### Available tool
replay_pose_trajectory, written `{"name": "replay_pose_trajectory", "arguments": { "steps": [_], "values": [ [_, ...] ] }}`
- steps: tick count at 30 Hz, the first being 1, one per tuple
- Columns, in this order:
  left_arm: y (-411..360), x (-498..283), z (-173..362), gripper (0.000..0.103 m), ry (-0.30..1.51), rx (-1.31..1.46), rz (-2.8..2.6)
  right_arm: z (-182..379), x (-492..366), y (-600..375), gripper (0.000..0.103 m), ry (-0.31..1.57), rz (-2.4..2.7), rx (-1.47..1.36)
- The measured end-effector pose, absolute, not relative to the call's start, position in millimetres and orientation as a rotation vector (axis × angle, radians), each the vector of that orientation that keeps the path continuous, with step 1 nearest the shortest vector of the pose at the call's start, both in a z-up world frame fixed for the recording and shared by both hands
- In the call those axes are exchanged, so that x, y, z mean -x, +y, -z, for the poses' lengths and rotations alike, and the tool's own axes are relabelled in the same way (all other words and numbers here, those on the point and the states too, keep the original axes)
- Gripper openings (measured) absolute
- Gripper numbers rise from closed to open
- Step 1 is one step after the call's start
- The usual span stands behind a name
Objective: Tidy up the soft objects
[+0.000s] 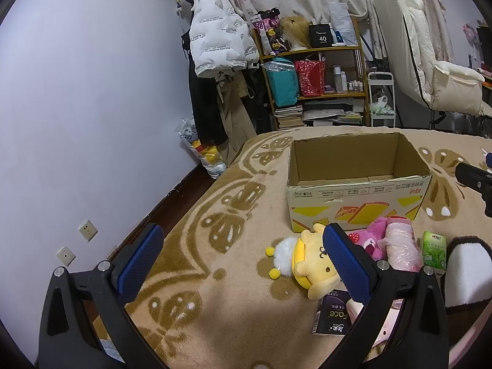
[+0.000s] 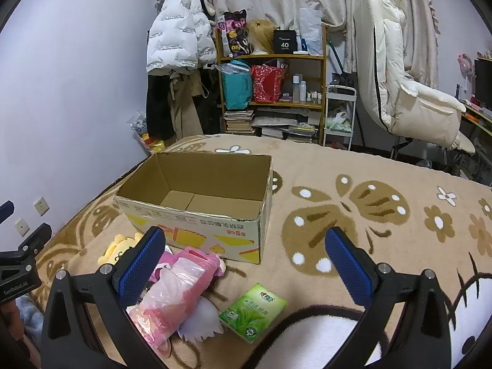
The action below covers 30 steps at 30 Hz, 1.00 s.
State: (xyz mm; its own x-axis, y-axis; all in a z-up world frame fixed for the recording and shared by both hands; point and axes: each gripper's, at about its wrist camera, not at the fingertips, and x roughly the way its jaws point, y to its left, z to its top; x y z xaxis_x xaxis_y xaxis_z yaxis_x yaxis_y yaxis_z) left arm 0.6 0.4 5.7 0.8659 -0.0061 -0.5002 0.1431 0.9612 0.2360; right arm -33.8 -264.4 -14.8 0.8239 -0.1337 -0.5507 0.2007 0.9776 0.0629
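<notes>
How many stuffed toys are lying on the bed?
2 clearly. The yellow plush lies in front of the cardboard box; the pink plush lies beside it, partly under a pink plastic bag. More may be hidden.

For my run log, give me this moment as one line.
left gripper: open, empty | right gripper: open, empty | cardboard box: empty | yellow plush, pink plush: on blanket, outside box

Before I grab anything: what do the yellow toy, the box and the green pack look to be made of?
Yellow toy: looks like plush fabric, fuzzy with a fluffy white ruff. Box: corrugated cardboard, matte brown inside, printed outside, top edges torn. Green pack: seems thin glossy plastic wrap, probably around tissues, judging by its sheen and soft corners.
</notes>
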Motion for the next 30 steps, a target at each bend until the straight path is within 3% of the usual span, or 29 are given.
{"name": "replay_pose_trajectory", "arguments": {
  "steps": [30],
  "values": [
    [2.2,-1.1,-3.6,0.102,0.517,-0.279,0.083,15.6,33.5,-265.5,0.103,0.578,0.177,-0.121]
  ]
}}
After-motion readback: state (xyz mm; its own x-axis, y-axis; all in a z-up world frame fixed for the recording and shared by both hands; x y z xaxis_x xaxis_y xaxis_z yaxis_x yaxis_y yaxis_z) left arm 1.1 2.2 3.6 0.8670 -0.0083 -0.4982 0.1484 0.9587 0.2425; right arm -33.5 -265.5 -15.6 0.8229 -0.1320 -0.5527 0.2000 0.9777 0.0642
